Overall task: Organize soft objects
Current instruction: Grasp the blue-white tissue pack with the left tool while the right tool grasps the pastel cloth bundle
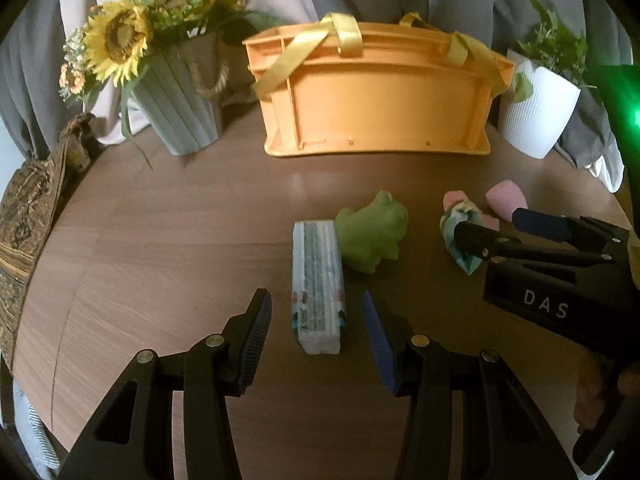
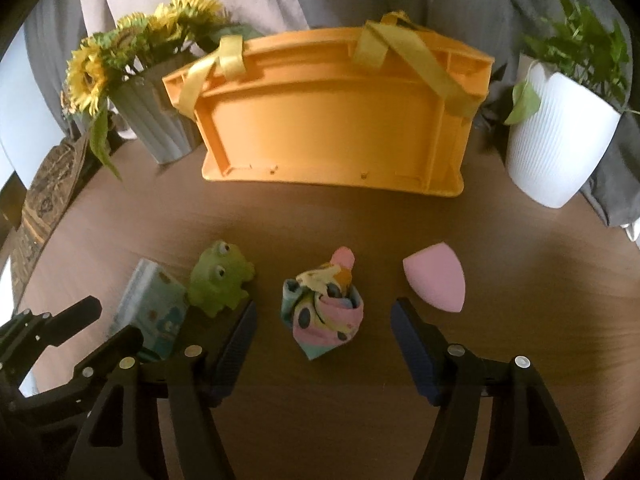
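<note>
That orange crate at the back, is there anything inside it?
The orange crate is seen from the side, yellow straps draped over its rim. Both cameras sit too low to see inside, so its contents are hidden.

Your round wooden table (image 2: 320,216) carries an orange crate (image 2: 328,120) flanked by a sunflower pot (image 2: 160,120) and white planter (image 2: 560,148); nearer you lie a tissue pack (image 1: 318,284), green frog (image 1: 372,232) (touching the pack), rolled cloth (image 2: 324,312) and pink sponge (image 2: 436,276).
</note>
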